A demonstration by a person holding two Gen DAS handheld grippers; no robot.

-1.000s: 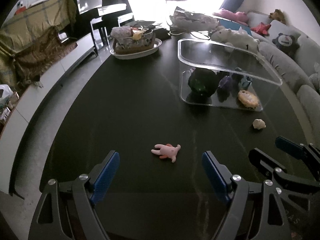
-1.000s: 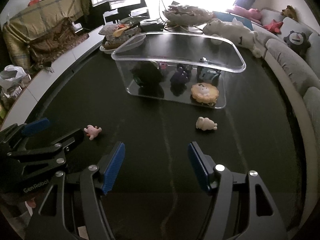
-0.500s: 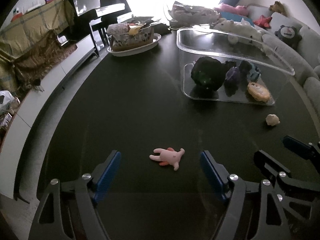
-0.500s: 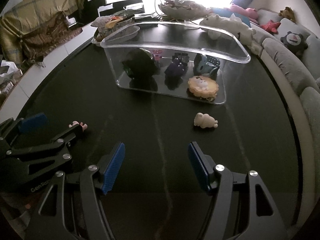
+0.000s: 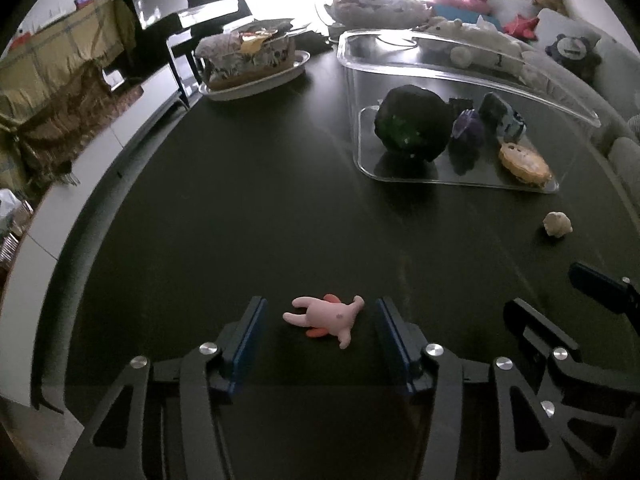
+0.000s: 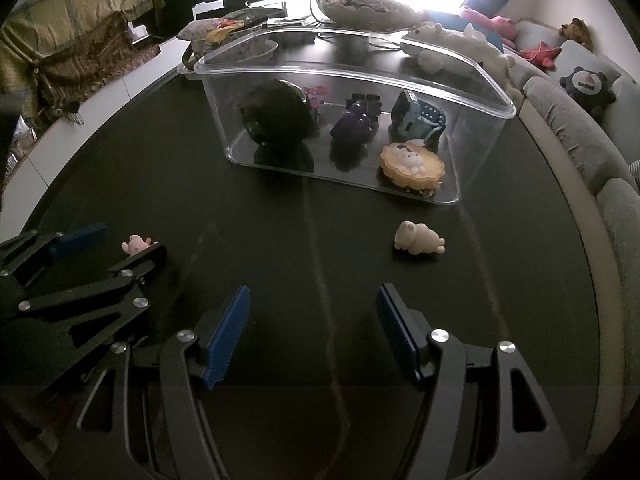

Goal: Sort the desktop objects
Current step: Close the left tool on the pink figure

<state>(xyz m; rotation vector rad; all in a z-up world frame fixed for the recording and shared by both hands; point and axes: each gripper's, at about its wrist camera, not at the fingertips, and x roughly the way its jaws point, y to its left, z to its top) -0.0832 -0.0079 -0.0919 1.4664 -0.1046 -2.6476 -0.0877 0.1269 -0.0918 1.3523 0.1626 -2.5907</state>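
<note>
Closer now, the left gripper [image 5: 318,320] has its spread jaws either side of the pink toy [image 5: 325,319] lying flat on the dark table [image 5: 240,220], not touching it. Right gripper [image 6: 314,326] hangs open short of the cream toy [image 6: 418,238], clear bin [image 6: 472,100] beyond, grey sofa [image 6: 568,120] alongside; no legible writing.

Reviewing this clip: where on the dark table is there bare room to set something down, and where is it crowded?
Bare: the wide stretch between the clear bin and the white dish, running down to the left claw; also between both claws. Crowded: the far edge by the window, inside the bin, and around the pink figure and cream figure.
</note>
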